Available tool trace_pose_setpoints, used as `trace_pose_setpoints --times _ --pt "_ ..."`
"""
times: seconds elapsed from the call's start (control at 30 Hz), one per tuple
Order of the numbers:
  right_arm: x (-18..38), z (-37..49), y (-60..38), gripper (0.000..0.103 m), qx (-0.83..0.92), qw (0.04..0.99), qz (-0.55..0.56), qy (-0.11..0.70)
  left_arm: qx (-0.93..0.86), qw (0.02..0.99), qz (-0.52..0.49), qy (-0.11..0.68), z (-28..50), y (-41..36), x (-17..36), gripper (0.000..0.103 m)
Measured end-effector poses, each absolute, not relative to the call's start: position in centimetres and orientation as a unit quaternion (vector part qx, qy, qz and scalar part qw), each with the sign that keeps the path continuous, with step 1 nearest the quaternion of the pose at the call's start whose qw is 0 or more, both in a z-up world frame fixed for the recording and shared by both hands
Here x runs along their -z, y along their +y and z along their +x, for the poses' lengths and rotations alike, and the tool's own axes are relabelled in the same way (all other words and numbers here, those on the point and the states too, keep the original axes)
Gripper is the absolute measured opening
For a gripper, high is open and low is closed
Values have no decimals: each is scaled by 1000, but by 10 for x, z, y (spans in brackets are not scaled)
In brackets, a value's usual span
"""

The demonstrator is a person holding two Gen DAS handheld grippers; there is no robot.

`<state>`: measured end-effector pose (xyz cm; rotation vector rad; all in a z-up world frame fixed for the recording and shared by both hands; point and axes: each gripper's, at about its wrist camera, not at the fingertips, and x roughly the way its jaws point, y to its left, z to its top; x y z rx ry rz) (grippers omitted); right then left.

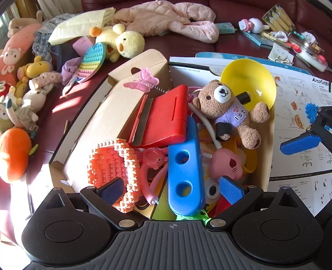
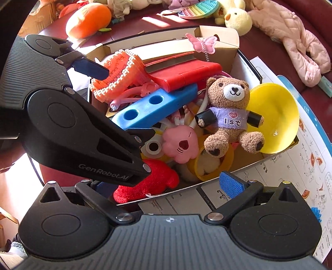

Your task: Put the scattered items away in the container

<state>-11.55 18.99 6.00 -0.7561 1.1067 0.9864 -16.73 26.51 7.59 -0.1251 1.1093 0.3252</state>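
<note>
A cardboard box (image 1: 97,118) (image 2: 220,35) is heaped with toys: a brown teddy bear (image 1: 230,108) (image 2: 230,108) on top, a yellow bowl (image 1: 249,79) (image 2: 276,124), a red stand (image 1: 164,118), a blue block with two holes (image 1: 184,166) (image 2: 153,108), an orange brick piece (image 1: 112,164) and a pink cat toy (image 1: 226,164) (image 2: 180,145). My left gripper (image 1: 172,190) is open and empty just above the box's near end. My right gripper (image 2: 166,187) is open and empty at the box's side; its left finger is hidden behind the left gripper's body.
Plush toys lie loose on the dark red surface: a yellow duck (image 1: 122,41), an orange carrot (image 1: 14,153), a rainbow pop mat (image 1: 91,60), a pink garment (image 1: 172,18). A printed instruction sheet (image 1: 294,116) lies under the box's right side. Small clutter sits at far right (image 1: 290,41).
</note>
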Motion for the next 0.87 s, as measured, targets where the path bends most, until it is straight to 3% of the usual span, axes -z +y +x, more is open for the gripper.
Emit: trace_pose_setpoints --times 0.87 --pt "-49 -113 197 103 -419 663 -363 503 -167 822 -58 541 -162 262 -65 102"
